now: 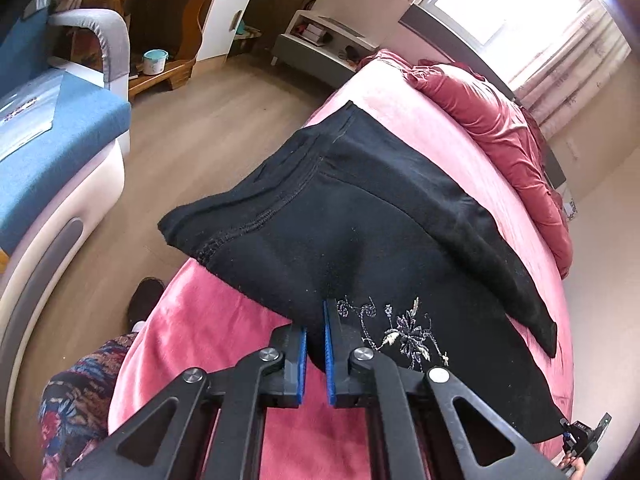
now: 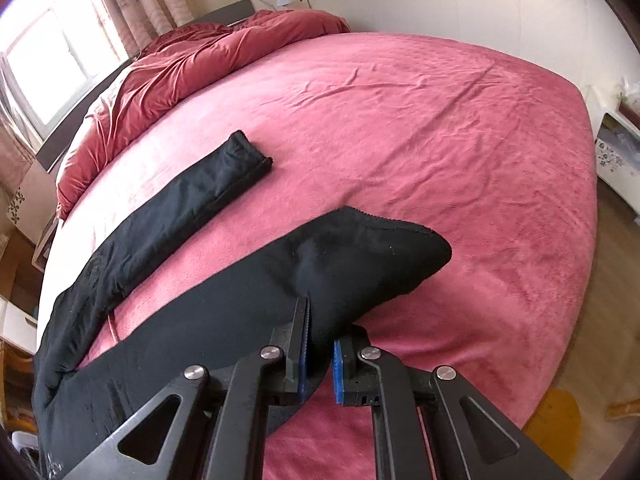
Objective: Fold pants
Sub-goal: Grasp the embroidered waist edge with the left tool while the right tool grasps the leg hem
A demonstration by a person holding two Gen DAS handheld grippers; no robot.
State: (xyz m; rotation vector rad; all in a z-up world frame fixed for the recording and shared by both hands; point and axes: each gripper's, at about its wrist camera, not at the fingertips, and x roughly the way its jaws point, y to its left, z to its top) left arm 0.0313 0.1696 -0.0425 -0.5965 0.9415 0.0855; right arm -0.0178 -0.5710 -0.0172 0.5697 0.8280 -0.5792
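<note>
Black pants (image 1: 360,216) lie on a pink bed (image 1: 400,100), waistband toward the bed's left edge, with pale embroidery near my fingers. My left gripper (image 1: 316,328) is shut on the pants near the waist, lifting the cloth. In the right wrist view my right gripper (image 2: 320,320) is shut on the near leg's cuff end (image 2: 360,256), held a little above the bed (image 2: 440,120). The far leg (image 2: 208,188) lies flat, its cuff pointing across the bed. The right gripper also shows in the left wrist view (image 1: 582,436) at the lower right.
A crumpled red duvet (image 2: 192,64) lies along the headboard side by the window. A blue sofa (image 1: 48,144), wooden desk (image 1: 160,28) and white cabinet (image 1: 320,40) stand across the wooden floor. A person's patterned leg and shoe (image 1: 144,300) are beside the bed.
</note>
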